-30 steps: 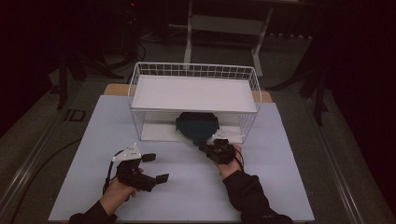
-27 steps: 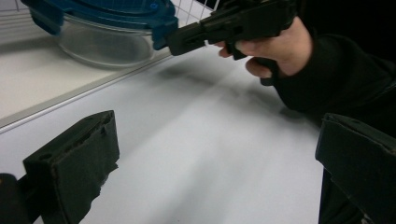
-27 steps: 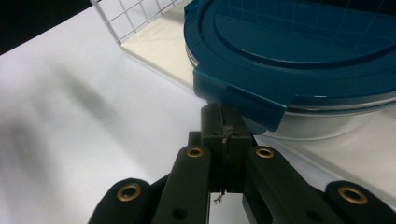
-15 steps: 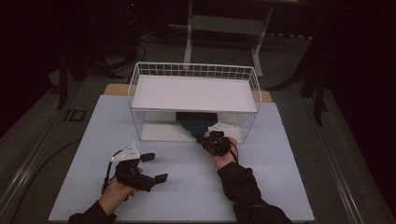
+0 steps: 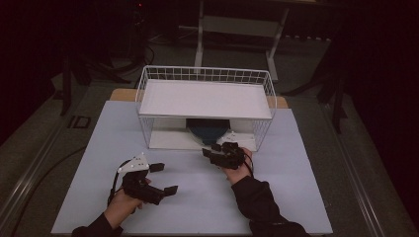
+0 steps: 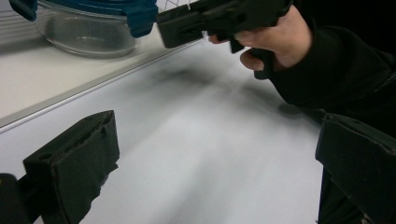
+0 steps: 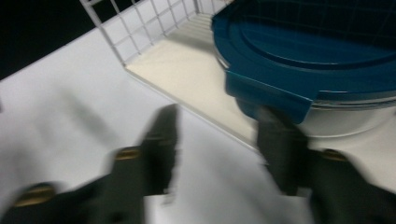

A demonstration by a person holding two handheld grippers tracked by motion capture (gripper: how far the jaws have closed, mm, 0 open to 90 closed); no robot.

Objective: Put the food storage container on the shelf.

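A clear round container with a blue lid (image 5: 207, 131) sits on the base tray (image 5: 168, 140) of a white wire rack (image 5: 205, 98), under its shelf. My right gripper (image 5: 212, 153) hovers just in front of the container, open. In the right gripper view the lid (image 7: 317, 51) and its front tab lie just beyond the spread jaws of my right gripper (image 7: 219, 144), apart from them. My left gripper (image 5: 165, 177) is open over the mat at the near left. The left gripper view shows the container (image 6: 88, 35) beyond its wide jaws, with nothing between them.
The rack stands at the back middle of a pale mat (image 5: 197, 207) on the table. Its wire sides (image 7: 135, 28) and tray edge border the container. Dark floor, a stand and cables lie beyond the table.
The container has slid farther back under the shelf. My right gripper went forward with it, then drew back slightly. The left gripper has stayed put.
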